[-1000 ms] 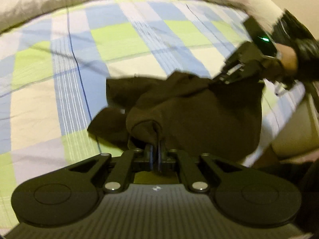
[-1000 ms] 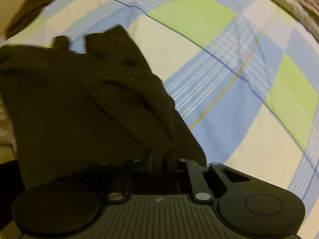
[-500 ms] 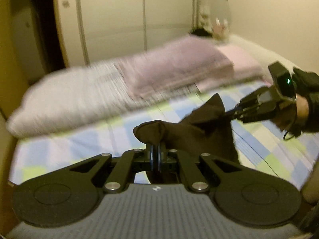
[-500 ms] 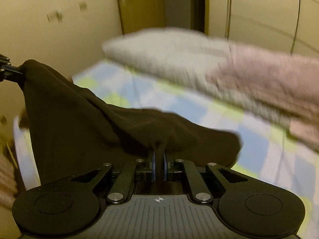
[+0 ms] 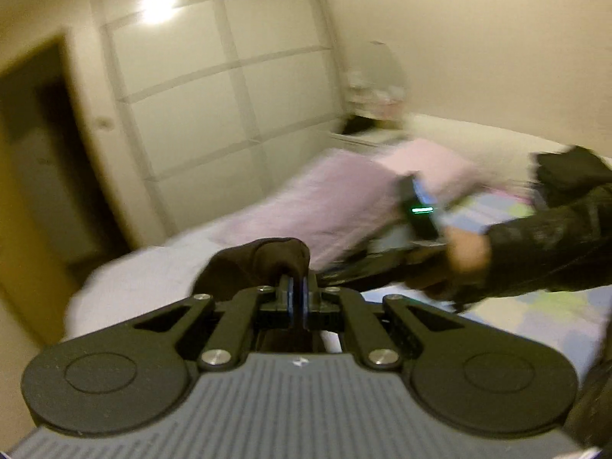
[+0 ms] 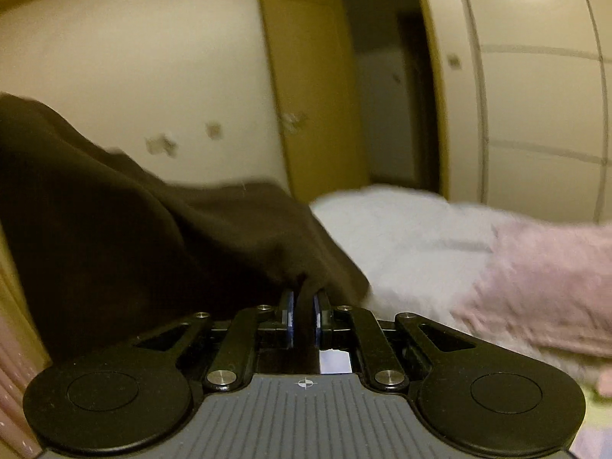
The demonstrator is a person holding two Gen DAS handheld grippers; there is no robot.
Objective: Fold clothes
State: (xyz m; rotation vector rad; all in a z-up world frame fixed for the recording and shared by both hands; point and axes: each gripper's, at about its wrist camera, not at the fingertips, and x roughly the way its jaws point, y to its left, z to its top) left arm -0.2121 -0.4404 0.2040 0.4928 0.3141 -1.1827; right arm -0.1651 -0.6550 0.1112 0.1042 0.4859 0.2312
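The bed [image 5: 550, 313], with its checked sheet, lies below both pairs of tongs. A white blanket [image 6: 394, 229] and a pink blanket [image 6: 554, 267] are heaped at its far end. The task's thing, a dark brown garment [image 6: 114, 229], hangs in the air above the bed, stretched between the two pairs of tongs, and none of it can be seen touching the sheet.

The left tongs [image 5: 294, 290] are pinched nearly closed on a bunched corner of the garment, which humps over their tips. The right tongs [image 6: 304, 306] stand narrow. Their jaws have just been easing apart a little, with a thick fold of cloth filling the gap and the garment draping away from it. That grip looks like the weaker of the two.

The step in hand appears to be lifting the garment clear of the bed and spreading it so that it can be laid flat.

- Firm up the right pinch before pulling, or the fold may slide out.
- Draw the two pairs of tongs apart, level with each other above the bed, until the top edge is taut and the cloth hangs free of twists.
- Lower the garment toward the open checked part of the bed, well short of the blankets, bottom edge first, so that it lies smooth for the first fold.

Both views are blurred, so I cannot tell which parts of the garment are held.
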